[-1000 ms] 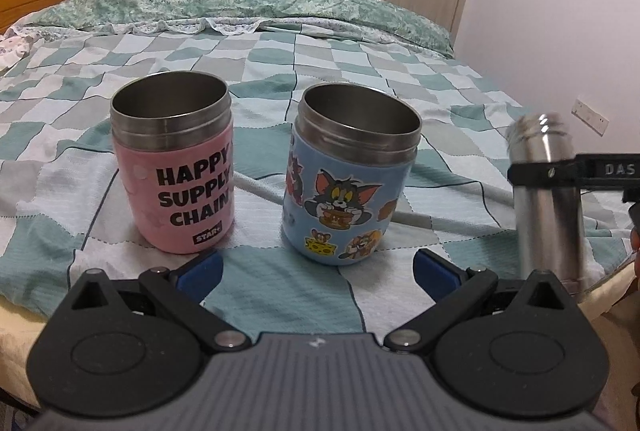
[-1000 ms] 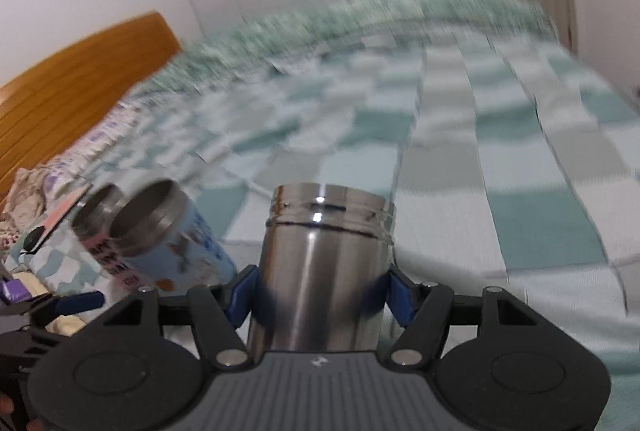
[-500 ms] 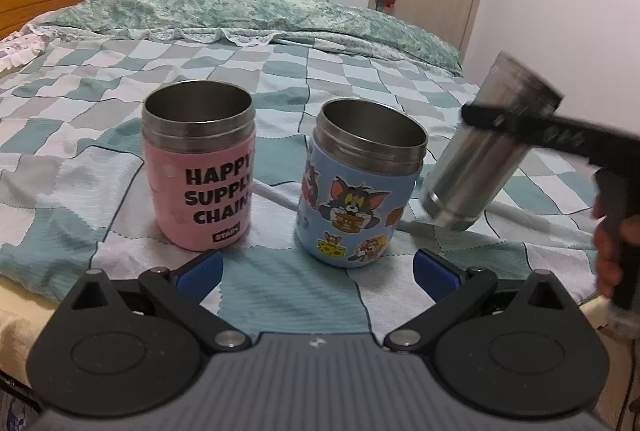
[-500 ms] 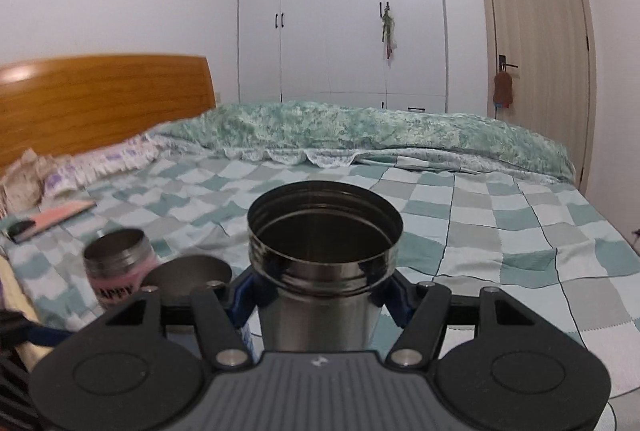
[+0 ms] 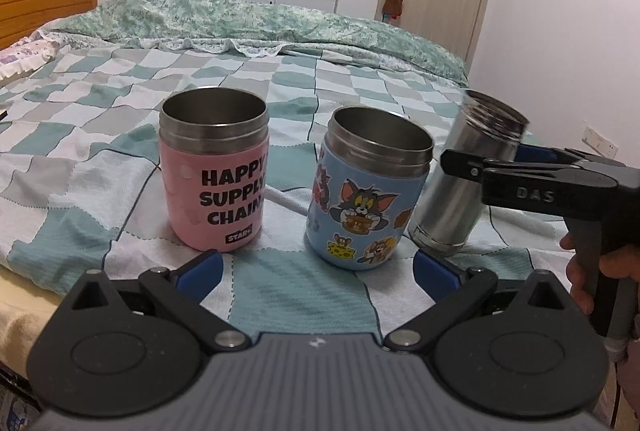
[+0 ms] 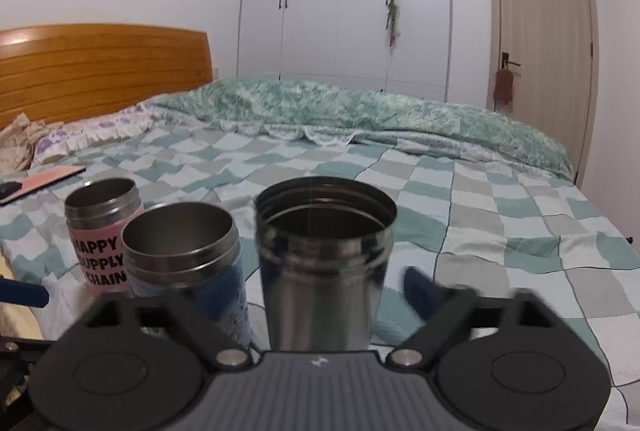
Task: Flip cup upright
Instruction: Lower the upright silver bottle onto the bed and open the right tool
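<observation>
The left gripper hangs with jaws spread, holding nothing. Beyond it the pink cup and blue cup stand upright. The steel cup sits mouth-up, slightly tilted, on the bed; the right gripper looks parted around it, so only withdrawal seems left

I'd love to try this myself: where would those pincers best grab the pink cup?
Grip the pink cup around its sleeve at mid-height, coming level from the front. It stands upright with straight round sides, and there is a gap between it and the blue cup for one finger of the open left gripper.
</observation>
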A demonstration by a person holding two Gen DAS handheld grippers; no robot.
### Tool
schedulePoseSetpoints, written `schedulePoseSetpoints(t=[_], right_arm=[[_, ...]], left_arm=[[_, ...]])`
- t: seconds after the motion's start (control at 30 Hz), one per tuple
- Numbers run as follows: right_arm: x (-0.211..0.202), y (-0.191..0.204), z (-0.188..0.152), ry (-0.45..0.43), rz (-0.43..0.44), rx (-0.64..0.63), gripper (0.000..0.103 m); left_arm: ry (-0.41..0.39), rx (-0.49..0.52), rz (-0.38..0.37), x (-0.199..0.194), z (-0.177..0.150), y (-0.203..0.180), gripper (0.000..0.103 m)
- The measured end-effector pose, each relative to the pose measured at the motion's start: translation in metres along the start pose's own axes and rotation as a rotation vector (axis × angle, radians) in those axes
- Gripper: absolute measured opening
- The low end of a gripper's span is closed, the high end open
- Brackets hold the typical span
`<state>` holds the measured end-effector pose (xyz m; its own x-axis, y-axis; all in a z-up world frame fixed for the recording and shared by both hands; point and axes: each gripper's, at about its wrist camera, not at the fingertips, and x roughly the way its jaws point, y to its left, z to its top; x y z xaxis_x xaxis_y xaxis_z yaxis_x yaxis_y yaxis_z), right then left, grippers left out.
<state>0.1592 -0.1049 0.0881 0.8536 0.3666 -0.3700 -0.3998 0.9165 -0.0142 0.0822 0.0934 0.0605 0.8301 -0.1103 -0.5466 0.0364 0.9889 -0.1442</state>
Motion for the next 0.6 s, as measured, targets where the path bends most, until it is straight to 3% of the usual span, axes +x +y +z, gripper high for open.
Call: schedulePoseSetpoints(t=[0.07, 0.13, 0.3, 0.6], right_arm=[[-0.011, -0.003, -0.001, -0.022, 0.021, 0.009, 0.095], [-0.027, -0.006, -0.006, -0.061, 0.041, 0.017, 0.102], [-0.068, -0.012, -0.030, -0.152, 0.049, 0.015, 0.103], [-0.125, -0.019, -0.098, -0.248, -0.045, 0.013, 0.103]], left_arm=[[-0.012, 0.003, 0.000, -0.003, -0.001, -0.003, 0.103], [-0.036, 0.004, 0.001, -0.008, -0.003, -0.005, 0.103], [-0.142, -0.001, -0.001, -0.024, -0.011, -0.012, 0.103], [-0.286, 0.001, 0.023, -0.035, -0.049, -0.030, 0.103]])
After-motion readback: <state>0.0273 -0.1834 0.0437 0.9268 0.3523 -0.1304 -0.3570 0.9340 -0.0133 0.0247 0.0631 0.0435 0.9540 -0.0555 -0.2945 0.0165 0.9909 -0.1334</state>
